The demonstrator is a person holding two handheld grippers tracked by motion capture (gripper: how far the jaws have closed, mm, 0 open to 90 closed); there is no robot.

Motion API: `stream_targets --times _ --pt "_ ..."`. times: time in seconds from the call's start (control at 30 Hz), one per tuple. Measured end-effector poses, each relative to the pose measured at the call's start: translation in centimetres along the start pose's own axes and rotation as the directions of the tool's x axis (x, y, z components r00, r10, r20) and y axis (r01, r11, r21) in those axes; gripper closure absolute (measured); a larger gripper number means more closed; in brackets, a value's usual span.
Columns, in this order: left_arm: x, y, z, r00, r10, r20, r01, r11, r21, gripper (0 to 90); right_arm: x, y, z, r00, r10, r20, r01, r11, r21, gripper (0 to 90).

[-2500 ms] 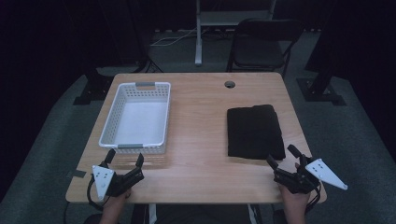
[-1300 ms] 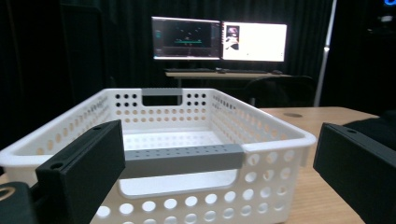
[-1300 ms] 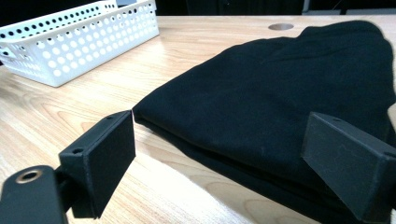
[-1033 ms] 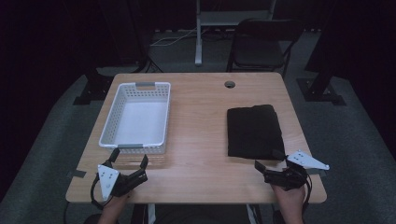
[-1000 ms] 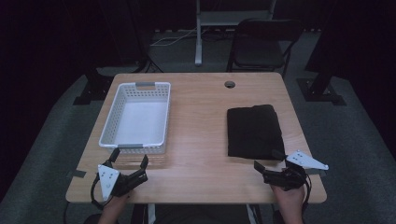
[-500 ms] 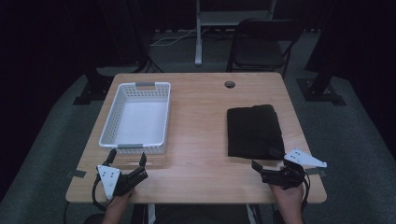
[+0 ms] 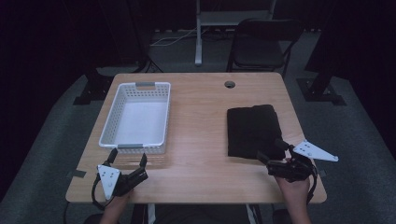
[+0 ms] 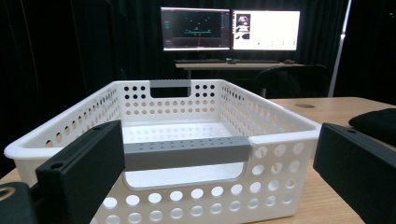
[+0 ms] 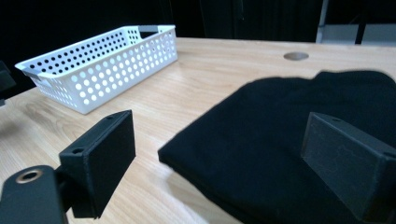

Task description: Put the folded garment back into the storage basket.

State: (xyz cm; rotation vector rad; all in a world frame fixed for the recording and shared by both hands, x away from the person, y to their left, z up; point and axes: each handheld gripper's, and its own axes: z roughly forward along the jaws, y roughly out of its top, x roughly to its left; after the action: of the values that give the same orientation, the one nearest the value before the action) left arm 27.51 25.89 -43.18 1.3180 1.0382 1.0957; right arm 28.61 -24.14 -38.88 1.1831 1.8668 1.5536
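The folded black cloth (image 7: 252, 130) lies flat on the right half of the wooden table (image 7: 201, 121), its long side running away from the person. The right gripper (image 7: 272, 152) sits at the cloth's near right corner, jaws spread wide and angled toward the table's middle; one jaw tip reaches over the cloth's near edge, the other lies just off that edge above bare wood. In the right gripper view the cloth (image 9: 299, 135) fills the space between the two black jaws, its near corner pointing at the gap, and whether either jaw touches the fabric cannot be told.

The left gripper (image 7: 127, 157) rests near the table's front left edge, jaws also spread, pointing at the short near wall of the white perforated basket (image 7: 138, 140). In the left gripper view the basket's grey handle (image 8: 186, 152) sits between the jaws, just ahead of them and not gripped. The basket and the cloth are well apart, with bare wood between them.
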Motion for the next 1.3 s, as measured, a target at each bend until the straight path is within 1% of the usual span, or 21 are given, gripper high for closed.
stream_targets --times 0.1,0.13,0.2,0.33,0.37,0.43,0.47,0.5,0.57,0.6,0.67,0.73,0.8,0.9,0.97,1.0,1.07,1.13,1.17,1.2,1.3 --pt "0.0 0.0 0.0 1.0 -0.001 0.0 0.001 1.0 0.001 3.4 0.0 0.7 0.0 0.9999 -0.016 -0.001 0.016 1.0 -0.008 10.0" --pt "0.0 0.0 0.0 1.0 -0.001 0.0 0.001 1.0 0.001 3.4 0.0 1.0 0.0 0.9998 -0.017 -0.008 0.017 1.0 -0.008 10.0" --pt "0.0 0.0 0.0 1.0 0.0 -0.001 0.0 1.0 0.001 3.4 -0.1 1.4 0.1 0.9997 -0.026 -0.001 0.026 1.0 -0.007 10.1" --pt "0.0 0.0 0.0 1.0 0.0 -0.005 0.0 1.0 0.0 3.4 -0.7 2.4 0.0 0.9996 -0.026 0.009 0.026 1.0 -0.002 10.1" --pt "0.0 0.0 0.0 1.0 0.0 -0.005 0.0 1.0 0.0 3.4 -0.8 2.8 0.0 0.9995 -0.022 0.021 0.022 1.0 -0.005 10.1" --pt "0.0 0.0 0.0 1.0 0.0 -0.005 0.0 1.0 0.0 3.4 -1.0 3.0 0.0 0.9996 -0.02 0.022 0.02 1.0 -0.007 10.1" --pt "0.0 0.0 0.0 1.0 0.0 -0.005 0.0 1.0 0.0 3.4 -1.4 3.7 0.0 0.9993 -0.009 0.036 0.01 1.0 -0.013 10.1" --pt "0.0 0.0 0.0 1.0 0.0 -0.005 0.0 1.0 0.0 3.4 -1.4 3.7 0.0 0.9993 -0.009 0.036 0.01 1.0 -0.013 10.1" --pt "0.0 0.0 0.0 1.0 0.0 -0.005 0.0 1.0 0.0 3.4 -1.8 4.4 0.0 0.9988 -0.003 0.05 0.005 1.0 -0.026 10.1" --pt "0.0 0.0 0.0 1.0 0.0 -0.005 0.0 1.0 0.0 3.4 -1.9 4.7 0.0 0.9991 -0.006 0.041 0.007 0.999 -0.044 10.1" --pt "0.0 0.0 0.0 1.0 0.0 -0.005 0.0 1.0 -0.001 3.4 -2.1 5.3 0.1 0.9976 -0.018 0.067 0.022 0.999 -0.048 10.1" --pt "0.0 0.0 0.0 1.0 0.0 -0.005 0.0 1.0 -0.001 3.4 -2.4 6.0 0.3 0.9965 -0.019 0.082 0.023 0.998 -0.051 10.2" --pt "0.0 0.0 0.0 1.0 -0.001 -0.005 0.001 1.0 -0.002 3.4 -2.8 6.6 0.7 0.9958 -0.006 0.091 0.009 0.999 -0.035 10.2" --pt "0.0 0.0 0.0 1.0 -0.001 -0.005 0.001 1.0 -0.002 3.4 -3.7 7.2 1.3 0.9959 0.011 0.09 -0.008 0.999 -0.034 10.2" --pt "0.0 0.0 0.0 1.0 -0.002 -0.005 0.002 1.0 -0.001 3.4 -4.4 7.4 1.9 0.9979 0.042 0.049 -0.041 0.999 -0.025 10.2" --pt "0.0 0.0 0.0 1.0 -0.002 -0.005 0.002 1.0 -0.001 3.4 -4.7 7.5 2.2 0.9973 0.047 0.057 -0.046 0.999 -0.012 10.2" --pt "0.0 0.0 0.0 1.0 -0.002 -0.005 0.002 1.0 -0.002 3.4 -5.3 7.8 2.7 0.9958 0.034 0.085 -0.035 0.999 0.01 10.2" --pt "0.0 0.0 0.0 1.0 -0.002 -0.005 0.002 1.0 -0.001 3.4 -6.3 7.9 3.2 0.9927 0.054 0.107 -0.058 0.998 0.029 10.2" --pt "0.0 0.0 0.0 1.0 -0.002 -0.005 0.002 1.0 -0.001 3.4 -6.7 8.0 3.3 0.99 0.062 0.126 -0.067 0.997 0.032 10.2" --pt "0.0 0.0 0.0 1.0 -0.002 -0.005 0.002 1.0 -0.001 3.4 -7.0 8.0 3.5 0.9879 0.06 0.143 -0.066 0.997 0.041 10.3" --pt "0.0 0.0 0.0 1.0 -0.002 -0.008 0.002 1.0 0.0 3.4 -8.1 8.0 4.3 0.9826 0.078 0.168 -0.092 0.993 0.073 10.3"
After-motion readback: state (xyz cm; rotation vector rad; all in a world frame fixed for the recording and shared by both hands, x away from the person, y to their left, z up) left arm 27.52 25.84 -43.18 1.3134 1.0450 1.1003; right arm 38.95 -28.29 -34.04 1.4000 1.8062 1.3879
